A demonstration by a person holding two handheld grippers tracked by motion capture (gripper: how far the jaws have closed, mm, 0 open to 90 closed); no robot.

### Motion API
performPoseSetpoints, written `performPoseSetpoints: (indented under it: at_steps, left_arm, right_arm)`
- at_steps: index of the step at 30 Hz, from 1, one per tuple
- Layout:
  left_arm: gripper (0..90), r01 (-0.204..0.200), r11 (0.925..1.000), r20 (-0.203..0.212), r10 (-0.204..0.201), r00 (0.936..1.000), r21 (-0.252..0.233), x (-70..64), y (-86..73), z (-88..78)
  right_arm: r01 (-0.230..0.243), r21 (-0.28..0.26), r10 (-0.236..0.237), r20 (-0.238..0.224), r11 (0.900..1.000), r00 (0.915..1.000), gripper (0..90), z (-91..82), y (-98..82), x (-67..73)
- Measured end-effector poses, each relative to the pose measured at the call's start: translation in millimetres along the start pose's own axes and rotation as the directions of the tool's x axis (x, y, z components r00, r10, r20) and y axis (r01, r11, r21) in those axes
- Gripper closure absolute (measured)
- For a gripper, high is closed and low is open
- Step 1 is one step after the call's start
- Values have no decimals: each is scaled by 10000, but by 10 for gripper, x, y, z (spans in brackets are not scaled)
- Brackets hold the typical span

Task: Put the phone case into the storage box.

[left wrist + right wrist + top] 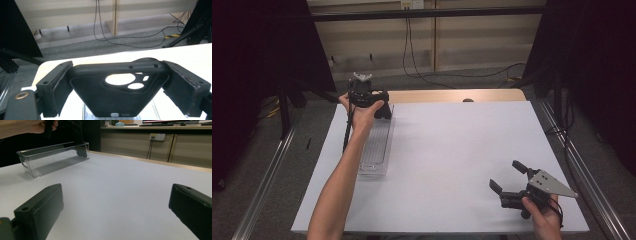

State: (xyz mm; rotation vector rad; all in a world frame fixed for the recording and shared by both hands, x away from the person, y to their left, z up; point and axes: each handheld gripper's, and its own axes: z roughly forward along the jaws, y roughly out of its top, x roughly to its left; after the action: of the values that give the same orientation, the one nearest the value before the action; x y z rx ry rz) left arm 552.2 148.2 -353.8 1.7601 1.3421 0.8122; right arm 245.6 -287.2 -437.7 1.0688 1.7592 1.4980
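Phone case [117, 92], black and soft, sits clamped between the left gripper [120, 87] fingers [56, 87], its camera cutouts facing the lens, held over the far end of the clear tray [377, 145] at the surface's [452, 150] far left. Small lettering near its bottom edge is unreadable. At near right, the right gripper [508, 176] fingers are spread wide, holding nothing.

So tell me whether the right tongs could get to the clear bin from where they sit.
Probably yes. The right tongs rest open near the table's front right corner, and only bare white table lies between them and the clear bin. The left tongs, clamping a black phone case, crowd only the bin's far end.
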Motion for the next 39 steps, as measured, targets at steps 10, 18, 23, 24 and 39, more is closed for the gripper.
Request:
performPoseSetpoints:
  at_steps: [10, 18, 23, 24, 39]
  left_arm:
    - [133, -24, 10000, 12, 24, 10000, 2, -11, 11, 23]
    - [133, 0, 10000, -31, 0, 10000, 81, -16, 37, 51]
    - [131, -68, 10000, 0, 68, 10000, 68, -14, 47, 70]
    - [131, -20, 10000, 3, 20, 10000, 63, -14, 49, 75]
    - [126, -6, 9998, 223, 11, 9997, -222, 37, 68, 159]
  right_arm:
    - [-32, 11, 32, -37, 10000, 10000, 0, 5, -1, 3]
    - [-13, 20, 13, -105, 10000, 9999, 0, 6, -3, 10]
    - [-81, 19, 81, -97, 10000, 9999, 0, 6, -3, 11]
    - [-91, 20, 91, -96, 10000, 9999, 0, 6, -3, 11]
    - [-79, 41, 79, -106, 10000, 9999, 0, 16, -12, 3]
